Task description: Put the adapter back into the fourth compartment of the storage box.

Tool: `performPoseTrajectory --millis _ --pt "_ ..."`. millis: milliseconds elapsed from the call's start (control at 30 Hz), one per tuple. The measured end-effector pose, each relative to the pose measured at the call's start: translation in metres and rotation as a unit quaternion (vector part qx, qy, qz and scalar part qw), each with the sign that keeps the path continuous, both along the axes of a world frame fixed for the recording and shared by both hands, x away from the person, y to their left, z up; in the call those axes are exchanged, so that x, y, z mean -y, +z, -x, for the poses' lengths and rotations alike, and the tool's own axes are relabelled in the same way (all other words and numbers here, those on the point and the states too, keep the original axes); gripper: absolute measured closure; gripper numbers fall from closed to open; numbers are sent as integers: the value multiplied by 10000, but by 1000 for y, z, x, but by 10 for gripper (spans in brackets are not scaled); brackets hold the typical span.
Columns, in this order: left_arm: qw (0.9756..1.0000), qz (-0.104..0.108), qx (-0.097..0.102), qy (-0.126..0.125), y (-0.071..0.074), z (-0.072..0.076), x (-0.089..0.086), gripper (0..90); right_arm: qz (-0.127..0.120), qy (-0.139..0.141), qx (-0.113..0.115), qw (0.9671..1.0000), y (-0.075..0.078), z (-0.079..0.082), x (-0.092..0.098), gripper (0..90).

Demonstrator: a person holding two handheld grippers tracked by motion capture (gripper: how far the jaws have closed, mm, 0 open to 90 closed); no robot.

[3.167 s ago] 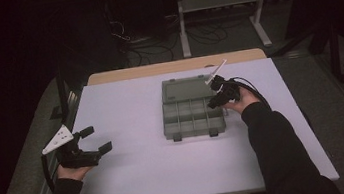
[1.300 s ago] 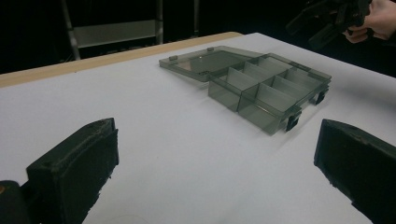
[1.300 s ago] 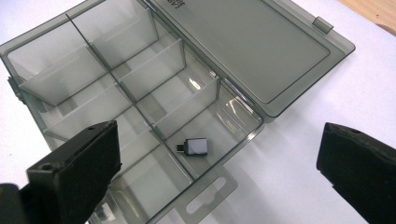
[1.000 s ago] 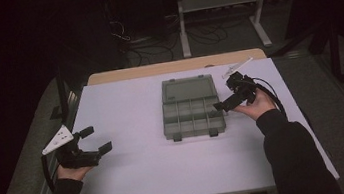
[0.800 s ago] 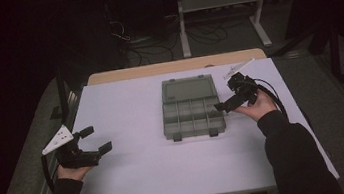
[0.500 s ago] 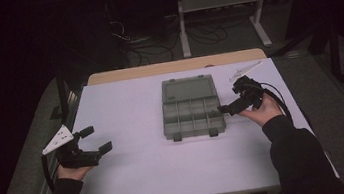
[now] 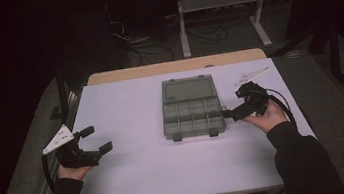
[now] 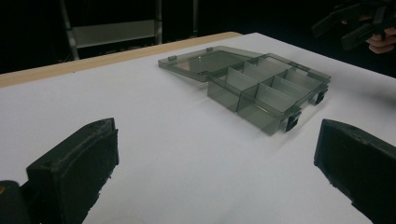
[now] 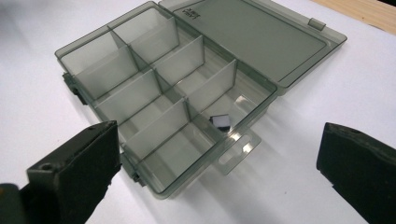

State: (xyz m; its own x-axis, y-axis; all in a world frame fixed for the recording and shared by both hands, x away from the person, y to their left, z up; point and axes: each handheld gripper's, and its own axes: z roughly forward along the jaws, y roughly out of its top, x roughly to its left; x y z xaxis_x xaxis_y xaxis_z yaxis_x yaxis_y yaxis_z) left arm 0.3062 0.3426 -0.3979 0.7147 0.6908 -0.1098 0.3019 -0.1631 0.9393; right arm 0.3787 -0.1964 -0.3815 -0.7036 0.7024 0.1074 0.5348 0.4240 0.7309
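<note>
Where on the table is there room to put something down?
Bare white table lies between the left gripper and the organizer box, and along the near edge. It is crowded where the right gripper meets the box.

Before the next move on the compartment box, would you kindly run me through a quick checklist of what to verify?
1. Compartment box lid open, lying flat behind it: ok.
2. Right hand-held gripper open, beside the box's right edge: ok.
3. Left hand-held gripper open, well apart from the box: ok.
4. Small dark square piece lying inside a compartment: ok.
5. Other compartments free of parts: ok, as far as the right gripper view shows.
6. Whether the right gripper's jaws touch the box: cannot tell.
</note>
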Motion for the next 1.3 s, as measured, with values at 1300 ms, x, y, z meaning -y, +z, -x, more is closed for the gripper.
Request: performPoseTrajectory --millis 1300 --pt "10000 -21 -59 32 -1 -2 -1 0 -865 -541 786 9917 -18 57 43 0"
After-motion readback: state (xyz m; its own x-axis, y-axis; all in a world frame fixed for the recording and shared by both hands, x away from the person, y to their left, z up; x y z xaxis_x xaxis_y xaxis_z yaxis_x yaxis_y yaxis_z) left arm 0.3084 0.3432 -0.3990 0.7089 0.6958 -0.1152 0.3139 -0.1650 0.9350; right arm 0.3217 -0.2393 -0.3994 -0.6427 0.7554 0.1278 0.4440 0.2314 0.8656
